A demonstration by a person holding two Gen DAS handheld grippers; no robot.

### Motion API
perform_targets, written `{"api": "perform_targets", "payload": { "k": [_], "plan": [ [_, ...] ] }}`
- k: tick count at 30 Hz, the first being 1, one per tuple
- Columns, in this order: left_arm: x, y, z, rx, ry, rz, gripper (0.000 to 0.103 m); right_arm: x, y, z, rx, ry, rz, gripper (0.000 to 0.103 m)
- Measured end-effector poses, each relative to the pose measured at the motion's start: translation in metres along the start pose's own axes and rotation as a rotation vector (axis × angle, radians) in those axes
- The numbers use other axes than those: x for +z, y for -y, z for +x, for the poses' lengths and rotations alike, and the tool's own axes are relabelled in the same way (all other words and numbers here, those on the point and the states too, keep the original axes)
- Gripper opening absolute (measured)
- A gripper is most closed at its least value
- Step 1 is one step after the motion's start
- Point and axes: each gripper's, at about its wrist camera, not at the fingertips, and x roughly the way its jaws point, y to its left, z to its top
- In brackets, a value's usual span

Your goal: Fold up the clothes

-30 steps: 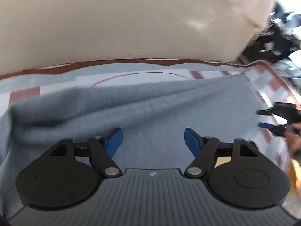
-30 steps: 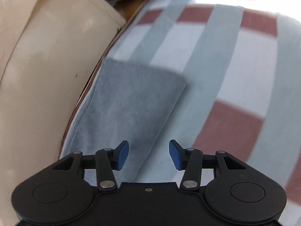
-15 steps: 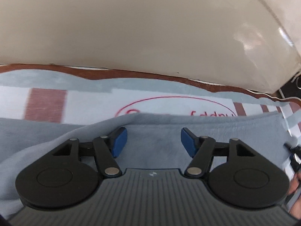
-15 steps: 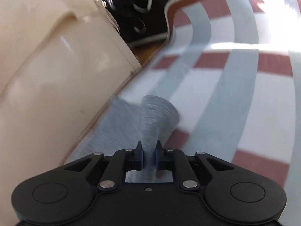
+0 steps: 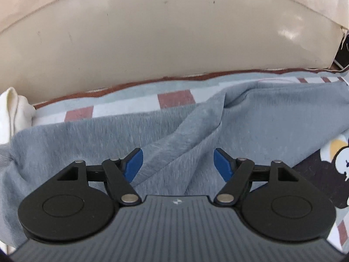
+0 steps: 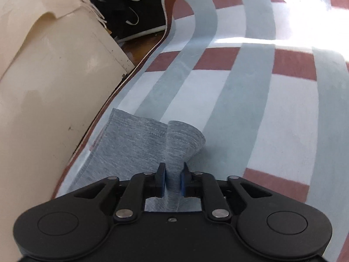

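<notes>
Left gripper (image 5: 177, 164): jaws standing pretty wide, they just widened back out a bit after a small squeeze. Nothing pinched, the blue pads (image 5: 133, 167) sit clear of the cloth on both sides, with a raised fold running up between them.

Grey garment (image 5: 91, 139): sprawled across the rug under the left gripper, rumpled, with one long diagonal ridge climbing toward the upper right. Looks like soft heathered jersey.

White cloth (image 5: 13, 109): bunched up at the far left edge, just beside the garment.

Beige panel (image 5: 152, 41): smooth cream surface filling the top of the left view, right along the rug's brown border.

Right gripper (image 6: 173, 180): nearly closed and pinching a bunched-up bit of the same garment's hem (image 6: 185, 135). Jaws clamped in hard, then eased off a touch, but the pads are pressing on the fabric from both sides, so it's definitely got hold of it.

Striped rug (image 6: 250, 91): grey-blue, white and brick-red blocks, stretching off to the right of the garment.
</notes>
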Motion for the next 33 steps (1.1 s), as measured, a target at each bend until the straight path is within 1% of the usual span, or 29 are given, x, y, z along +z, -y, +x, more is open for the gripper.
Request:
{"api": "perform_targets", "payload": {
  "k": [1,3,5,7,8,9,11,12,13,14,16,18,19,20,21,22,23,24,25,26,28,29,31,32,33],
  "plan": [
    [0.001,0.002,0.004,0.008,0.001,0.005,0.076,-0.001,0.0,0.0,-0.017,0.003,-0.003,0.031],
    [0.007,0.008,0.013,0.026,-0.002,0.025,0.083,-0.001,-0.003,-0.004,-0.049,0.012,-0.021,0.031],
    [0.012,0.017,0.03,0.052,-0.01,0.058,0.085,-0.001,-0.01,-0.011,-0.086,0.033,-0.063,0.033],
    [0.019,0.024,0.049,0.021,-0.038,0.093,0.085,-0.002,-0.025,-0.025,-0.147,0.098,-0.19,0.035],
    [0.023,0.028,0.059,0.005,-0.052,0.11,0.085,-0.004,-0.034,-0.034,-0.168,0.135,-0.258,0.039],
    [0.026,0.032,0.067,-0.013,-0.065,0.126,0.085,-0.007,-0.043,-0.043,-0.159,0.174,-0.325,0.042],
    [0.026,0.04,0.073,-0.064,-0.075,0.141,0.084,-0.015,-0.058,-0.054,-0.085,0.226,-0.433,0.05],
    [0.026,0.043,0.076,-0.09,-0.078,0.145,0.07,-0.019,-0.065,-0.059,-0.048,0.252,-0.486,0.051],
    [0.028,0.044,0.076,-0.117,-0.075,0.131,0.035,-0.023,-0.071,-0.063,-0.008,0.269,-0.535,0.051],
    [0.032,0.042,0.076,-0.152,-0.089,0.105,0.018,-0.029,-0.076,-0.064,0.037,0.271,-0.574,0.051],
    [0.039,0.032,0.066,-0.251,-0.093,0.038,0.012,-0.038,-0.082,-0.062,0.124,0.248,-0.616,0.051],
    [0.046,0.008,0.052,-0.374,-0.1,-0.078,0.011,-0.045,-0.085,-0.057,0.207,0.211,-0.631,0.051],
    [0.05,-0.009,0.053,-0.435,-0.132,-0.165,0.012,-0.045,-0.086,-0.055,0.24,0.188,-0.622,0.051],
    [0.053,-0.024,0.062,-0.504,-0.202,-0.264,0.012,-0.045,-0.086,-0.052,0.271,0.163,-0.611,0.051],
    [0.054,-0.038,0.072,-0.552,-0.272,-0.35,0.013,-0.045,-0.088,-0.048,0.3,0.135,-0.601,0.051],
    [0.053,-0.044,0.083,-0.521,-0.341,-0.384,0.015,-0.046,-0.09,-0.042,0.319,0.104,-0.596,0.051],
    [0.052,-0.049,0.093,-0.474,-0.399,-0.408,0.019,-0.05,-0.092,-0.037,0.327,0.079,-0.597,0.051],
    [0.052,-0.048,0.099,-0.368,-0.414,-0.398,0.029,-0.055,-0.095,-0.031,0.323,0.06,-0.602,0.051],
    [0.053,-0.046,0.105,-0.279,-0.415,-0.388,0.033,-0.061,-0.097,-0.024,0.31,0.045,-0.609,0.051],
    [0.055,-0.043,0.107,-0.252,-0.369,-0.379,0.033,-0.066,-0.099,-0.018,0.295,0.03,-0.613,0.051],
    [0.061,-0.031,0.107,-0.188,-0.295,-0.326,0.035,-0.072,-0.102,-0.005,0.26,0.002,-0.609,0.051],
    [0.063,-0.02,0.106,-0.153,-0.271,-0.262,0.035,-0.073,-0.102,-0.001,0.243,-0.009,-0.604,0.051],
    [0.066,-0.001,0.103,-0.079,-0.236,-0.142,0.043,-0.074,-0.103,0.005,0.211,-0.023,-0.612,0.051],
    [0.067,0.007,0.1,-0.045,-0.22,-0.094,0.043,-0.075,-0.103,0.007,0.194,-0.03,-0.615,0.051],
    [0.067,0.01,0.095,-0.029,-0.193,-0.084,0.043,-0.076,-0.103,0.01,0.178,-0.037,-0.619,0.051]
  ]
}}
